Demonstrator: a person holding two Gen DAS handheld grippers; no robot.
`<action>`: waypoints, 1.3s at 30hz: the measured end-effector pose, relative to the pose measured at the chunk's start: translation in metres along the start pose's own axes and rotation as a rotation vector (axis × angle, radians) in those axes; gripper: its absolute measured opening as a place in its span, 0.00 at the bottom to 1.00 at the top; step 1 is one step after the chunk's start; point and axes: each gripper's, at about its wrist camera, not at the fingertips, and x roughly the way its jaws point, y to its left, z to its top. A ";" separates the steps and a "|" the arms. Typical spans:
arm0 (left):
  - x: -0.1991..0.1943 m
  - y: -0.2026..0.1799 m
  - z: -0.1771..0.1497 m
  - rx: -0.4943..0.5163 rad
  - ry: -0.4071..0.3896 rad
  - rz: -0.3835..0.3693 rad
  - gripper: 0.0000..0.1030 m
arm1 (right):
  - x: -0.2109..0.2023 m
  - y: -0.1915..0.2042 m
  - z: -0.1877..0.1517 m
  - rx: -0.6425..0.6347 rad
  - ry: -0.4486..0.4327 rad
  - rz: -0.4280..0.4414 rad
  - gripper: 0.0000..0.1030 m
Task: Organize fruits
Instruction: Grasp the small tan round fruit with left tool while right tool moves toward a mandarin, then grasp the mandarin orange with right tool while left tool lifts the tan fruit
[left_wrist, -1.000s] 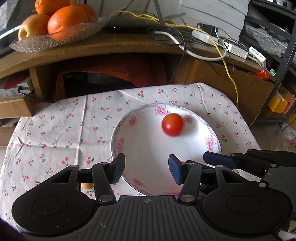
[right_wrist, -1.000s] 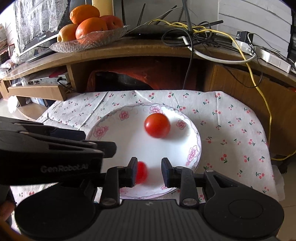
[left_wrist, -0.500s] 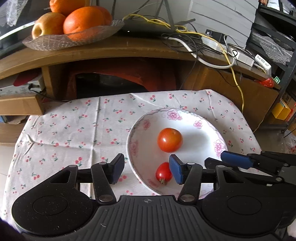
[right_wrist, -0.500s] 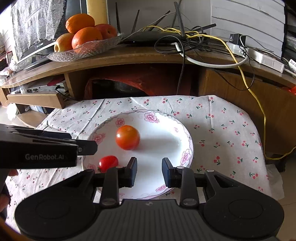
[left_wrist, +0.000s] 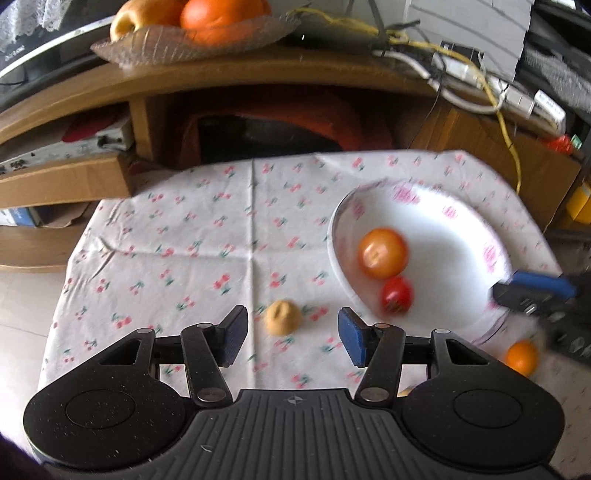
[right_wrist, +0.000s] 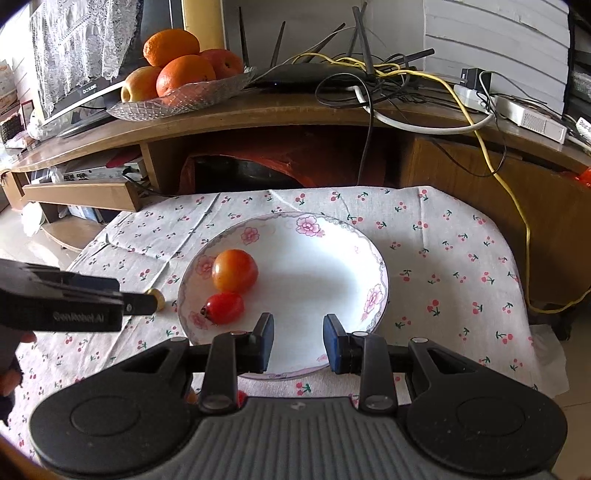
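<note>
Left wrist view: The left gripper (left_wrist: 290, 338) is spread wide and holds nothing. A small tan fruit (left_wrist: 283, 317) lies on the cherry-print cloth (left_wrist: 192, 240) that covers the desk, just beyond the gap between the fingers and not touched by either. The flowered plate (left_wrist: 461, 221) sits to the right on the cloth. It carries a large orange-red tomato (left_wrist: 383, 253) with a small red tomato (left_wrist: 397, 294) touching its near side. The right gripper (left_wrist: 532, 291) shows as a blurred shape over the plate's right rim. A small orange fruit (left_wrist: 521, 357) lies off the plate, near its right edge. This view is motion-blurred.

Right wrist view: The right gripper (right_wrist: 297, 341) is spread, empty, and positioned over the near rim of the plate (right_wrist: 369, 251). The large tomato (right_wrist: 235, 270) and small tomato (right_wrist: 225, 307) rest in the left half of the plate. The left gripper (right_wrist: 147, 301) enters from the left, with the tan fruit (right_wrist: 159, 295) partly visible at its tip. A glass dish of oranges and apples (right_wrist: 177, 96) stands on the far shelf, apart from the work.

Progress: Two pieces are plated. At least two pieces remain on the cloth, the tan fruit and the small orange fruit. The tan fruit appears to be next in line for pickup. The task is judged roughly half complete.
</note>
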 end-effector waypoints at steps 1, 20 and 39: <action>0.003 0.002 -0.003 0.004 0.008 0.001 0.57 | -0.001 0.001 -0.001 -0.003 0.001 0.002 0.29; 0.030 -0.007 -0.006 0.062 -0.011 0.024 0.31 | -0.011 -0.008 -0.009 0.002 -0.001 0.005 0.29; -0.042 -0.026 -0.032 0.076 0.001 -0.098 0.31 | -0.031 -0.054 -0.034 0.182 0.095 -0.003 0.29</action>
